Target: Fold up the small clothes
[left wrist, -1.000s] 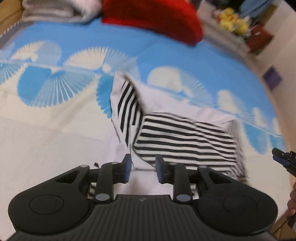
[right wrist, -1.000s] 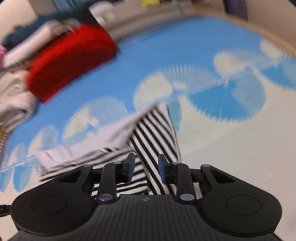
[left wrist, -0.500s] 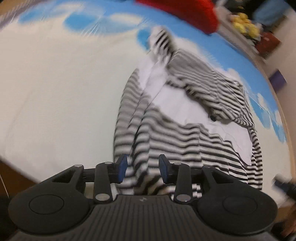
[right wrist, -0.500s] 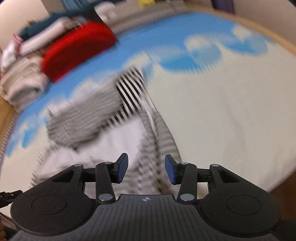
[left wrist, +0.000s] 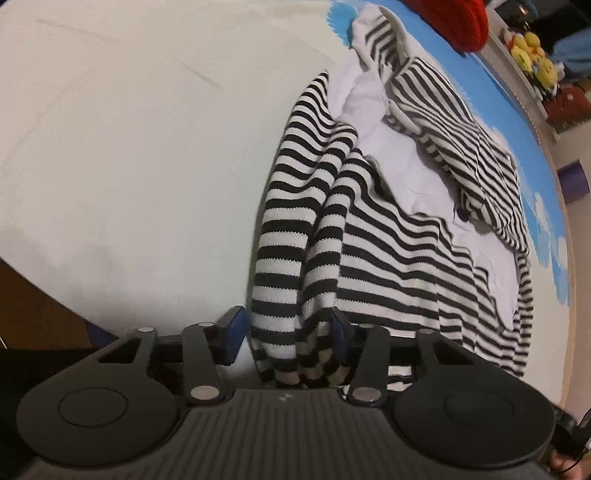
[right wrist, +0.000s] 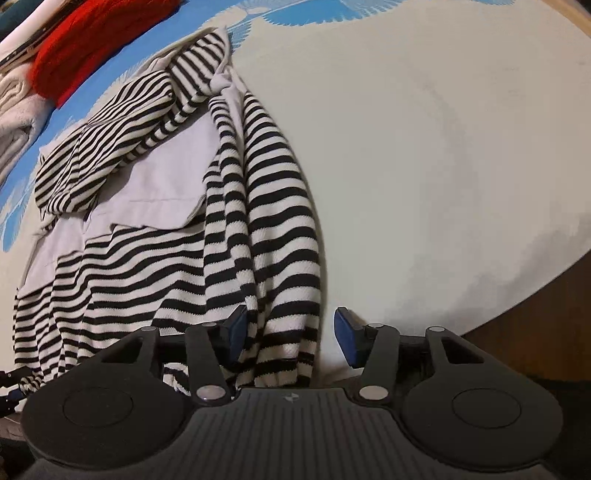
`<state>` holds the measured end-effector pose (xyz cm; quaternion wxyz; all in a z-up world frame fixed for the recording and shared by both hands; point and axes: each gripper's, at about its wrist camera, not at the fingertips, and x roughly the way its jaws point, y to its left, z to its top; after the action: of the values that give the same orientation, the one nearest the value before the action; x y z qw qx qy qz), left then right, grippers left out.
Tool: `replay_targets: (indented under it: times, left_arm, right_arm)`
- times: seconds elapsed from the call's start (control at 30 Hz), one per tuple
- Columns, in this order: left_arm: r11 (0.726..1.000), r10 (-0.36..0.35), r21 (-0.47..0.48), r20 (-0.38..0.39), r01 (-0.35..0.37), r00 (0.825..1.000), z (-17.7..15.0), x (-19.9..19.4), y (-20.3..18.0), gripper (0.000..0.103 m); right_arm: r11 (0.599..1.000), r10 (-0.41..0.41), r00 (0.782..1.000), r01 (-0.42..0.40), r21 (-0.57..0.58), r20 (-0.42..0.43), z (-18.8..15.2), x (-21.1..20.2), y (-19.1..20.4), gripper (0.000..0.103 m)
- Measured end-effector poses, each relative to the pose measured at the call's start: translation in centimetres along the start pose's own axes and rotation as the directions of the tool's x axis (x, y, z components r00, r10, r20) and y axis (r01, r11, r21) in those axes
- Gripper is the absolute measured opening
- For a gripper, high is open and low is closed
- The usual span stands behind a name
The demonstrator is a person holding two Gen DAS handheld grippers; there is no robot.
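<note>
A black-and-white striped top (left wrist: 369, 240) lies on the cream bedspread (left wrist: 129, 147), its white inner side partly showing. The left sleeve runs down along its edge to my left gripper (left wrist: 286, 332). Those jaws are closing, with the bunched cuff and hem between them; the left pad stands a little apart from the cloth. In the right wrist view the same top (right wrist: 147, 258) has its other sleeve hanging between the fingers of my right gripper (right wrist: 291, 332). Those jaws are opening, and the right pad is well apart from the cloth.
A red cushion (left wrist: 454, 18) (right wrist: 92, 33) and folded pale cloths (right wrist: 14, 107) lie at the far side on the blue patterned sheet (left wrist: 546, 206). Yellow plush toys (left wrist: 532, 55) sit beyond. The bed's near edge drops to brown floor (left wrist: 29, 306) (right wrist: 535, 314).
Both grippers have come down and back from over the top's far part to its near hem and sleeve ends. Both pairs of jaws stand wider than a second ago.
</note>
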<state>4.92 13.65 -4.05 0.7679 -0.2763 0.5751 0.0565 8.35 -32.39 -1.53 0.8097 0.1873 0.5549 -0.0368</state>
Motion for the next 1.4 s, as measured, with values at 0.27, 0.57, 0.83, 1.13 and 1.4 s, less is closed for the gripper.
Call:
replay_targets:
  times: [0.27, 0.57, 0.83, 1.13, 1.4]
  left_arm:
    - [0.998, -0.06, 0.041, 0.102, 0.056, 0.993, -0.7, -3.4, -0.5, 0.005]
    - [0.999, -0.046, 0.008, -0.015, 0.046, 0.999, -0.7, -0.9, 0.2, 0.025]
    - [1.0, -0.007, 0.027, -0.017, 0.007, 1.0, -0.7, -0.3, 0.0, 0.035]
    - [0.998, 0.02, 0.059, -0.01, -0.019, 1.0, -0.8, 0.0, -0.4, 0.034]
    - [0.992, 0.014, 0.129, 0.006, -0.014, 1.0, -1.2, -0.2, -1.0, 0.012]
  right_arm:
    - [0.994, 0.099, 0.993, -0.101, 0.036, 0.071, 0.4, -2.2, -0.1, 0.008]
    - [0.999, 0.035, 0.999, -0.035, 0.017, -0.041, 0.1, -0.1, -0.2, 0.027]
    - [1.0, 0.013, 0.999, -0.014, -0.025, -0.041, 0.4, 0.0, 0.9, 0.032]
    - [0.998, 0.019, 0.999, -0.02, -0.052, -0.027, 0.1, 0.1, 1.1, 0.019]
    - [0.998, 0.025, 0.999, -0.026, -0.058, -0.022, 0.0, -0.1, 1.0, 0.014]
